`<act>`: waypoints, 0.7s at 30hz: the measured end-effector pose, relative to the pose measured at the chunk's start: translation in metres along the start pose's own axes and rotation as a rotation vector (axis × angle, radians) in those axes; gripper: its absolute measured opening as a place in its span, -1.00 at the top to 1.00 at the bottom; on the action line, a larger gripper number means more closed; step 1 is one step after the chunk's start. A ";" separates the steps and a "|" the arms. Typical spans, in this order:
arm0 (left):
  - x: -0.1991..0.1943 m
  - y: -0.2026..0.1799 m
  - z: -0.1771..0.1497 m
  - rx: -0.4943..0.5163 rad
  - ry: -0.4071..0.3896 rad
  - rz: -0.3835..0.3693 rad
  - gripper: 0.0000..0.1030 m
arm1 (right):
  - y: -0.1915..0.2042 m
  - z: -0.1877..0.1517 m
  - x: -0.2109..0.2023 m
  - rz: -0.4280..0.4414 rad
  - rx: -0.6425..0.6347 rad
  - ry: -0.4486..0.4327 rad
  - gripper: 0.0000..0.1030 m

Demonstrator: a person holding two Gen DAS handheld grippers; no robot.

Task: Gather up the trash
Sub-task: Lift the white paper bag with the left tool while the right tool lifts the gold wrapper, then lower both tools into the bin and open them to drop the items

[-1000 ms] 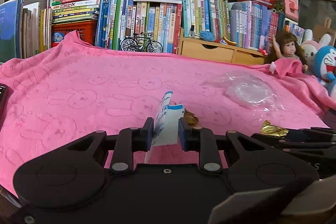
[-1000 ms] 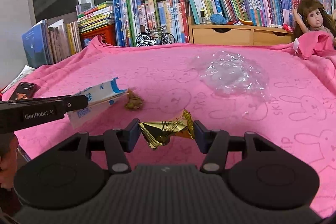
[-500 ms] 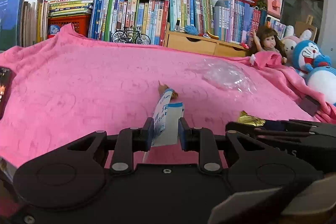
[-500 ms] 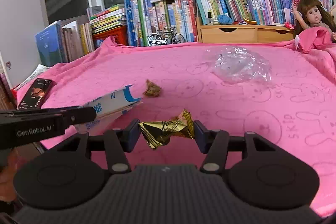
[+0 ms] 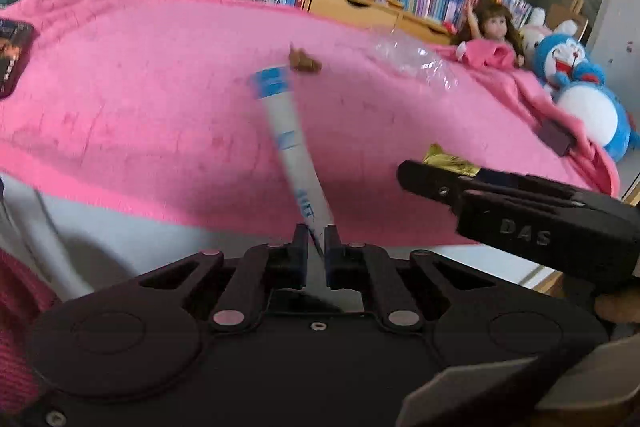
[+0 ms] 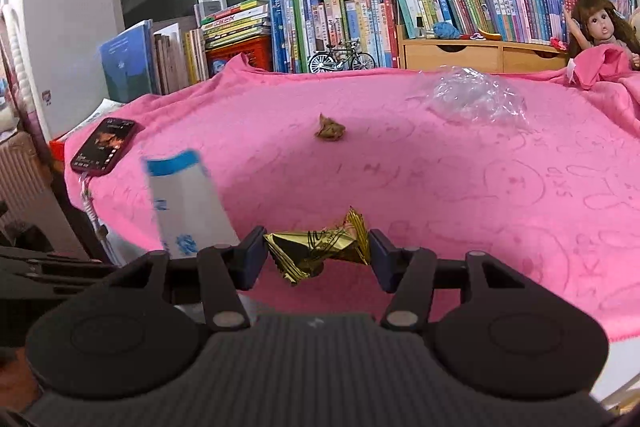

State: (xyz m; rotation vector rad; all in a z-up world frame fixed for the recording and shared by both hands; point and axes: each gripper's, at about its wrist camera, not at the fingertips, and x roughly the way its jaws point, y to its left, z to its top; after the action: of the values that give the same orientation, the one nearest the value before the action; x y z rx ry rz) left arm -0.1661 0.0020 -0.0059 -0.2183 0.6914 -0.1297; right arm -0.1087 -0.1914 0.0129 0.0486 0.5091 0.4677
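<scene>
Left gripper [image 5: 316,247] pinches flattened white-and-blue paper packet [image 5: 290,147] — right gripper [image 6: 318,253] clamps crinkled gold foil wrapper [image 6: 320,247]; both above pink blanket [image 6: 440,187].

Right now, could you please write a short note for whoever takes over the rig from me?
Left gripper: fingers shut on the white-and-blue wrapper, pinched at its lower end.
Right gripper: fingers shut on the gold foil wrapper.
Both are at the near edge of the pink blanket.
On the blanket: brown crumpled scrap near the middle, clear plastic bag far right.
Done: two pieces picked up.
Left: drop both off (no bin in view), then collect the scrap and the bag. The phone probably is not trash.
</scene>
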 end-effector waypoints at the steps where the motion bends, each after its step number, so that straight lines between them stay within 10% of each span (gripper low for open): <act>1: 0.001 0.002 -0.001 -0.002 0.001 0.001 0.89 | 0.001 -0.001 0.000 -0.007 -0.007 0.001 -0.14; 21: 0.042 0.019 0.035 -0.053 -0.004 0.031 0.85 | -0.002 -0.006 0.013 0.002 0.018 0.026 -0.08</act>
State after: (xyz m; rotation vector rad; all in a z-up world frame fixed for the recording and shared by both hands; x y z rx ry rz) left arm -0.1105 0.0179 -0.0106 -0.2589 0.6940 -0.0814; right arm -0.1014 -0.1876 0.0014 0.0603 0.5389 0.4661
